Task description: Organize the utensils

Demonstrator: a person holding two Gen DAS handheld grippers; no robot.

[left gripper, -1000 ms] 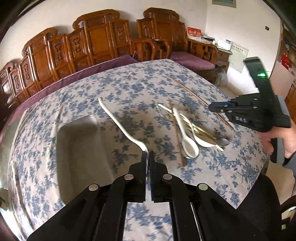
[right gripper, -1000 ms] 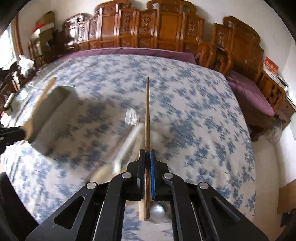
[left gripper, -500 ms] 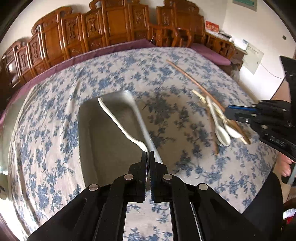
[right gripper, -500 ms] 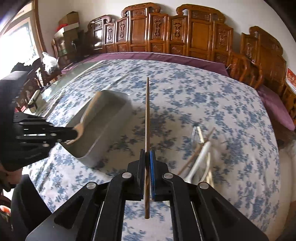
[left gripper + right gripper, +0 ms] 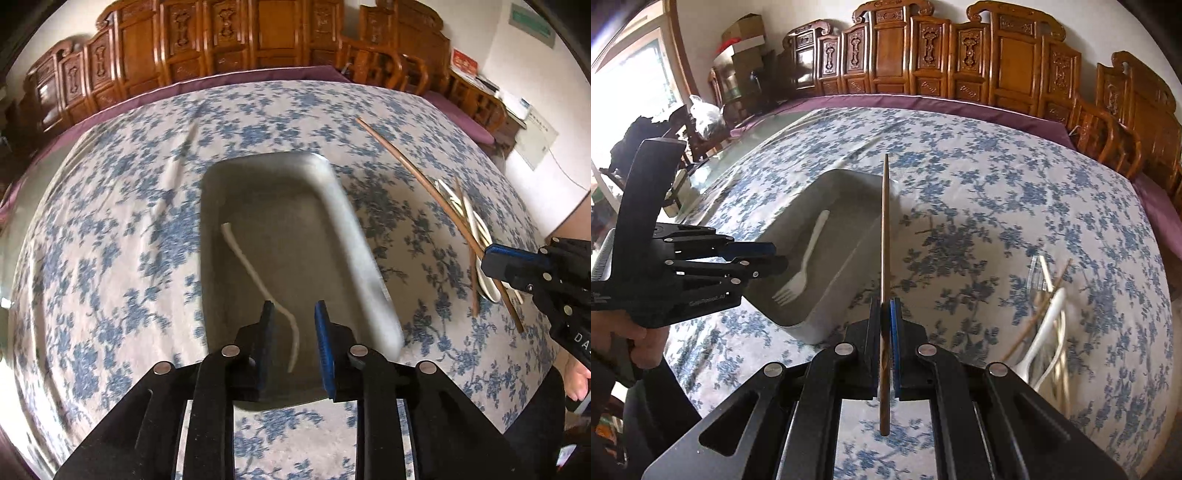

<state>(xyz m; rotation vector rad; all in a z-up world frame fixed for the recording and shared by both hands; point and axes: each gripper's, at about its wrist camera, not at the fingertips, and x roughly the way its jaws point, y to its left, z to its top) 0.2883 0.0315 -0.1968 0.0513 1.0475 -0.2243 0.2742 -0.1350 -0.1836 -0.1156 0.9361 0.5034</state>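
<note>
The left tongs (image 5: 291, 317) are opening, the white fork (image 5: 803, 266) dropping free into the grey tray (image 5: 846, 277), while the right tongs (image 5: 885, 314) are gripping a chopstick (image 5: 885, 229).

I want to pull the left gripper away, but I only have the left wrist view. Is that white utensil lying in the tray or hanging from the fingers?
Observer: The right wrist view shows it is a fork, lying flat on the floor of the tray. The left gripper has its jaws opening, with nothing between them.
Operator: Which way does it face?
Observer: Its tines point to the tray's near end, beside the left gripper's fingertips. The handle runs toward the far end.
Operator: And the right gripper?
Observer: The right gripper is shut on the chopstick. In its own view, the stick's tip lines up with the tray's far rim.
</note>
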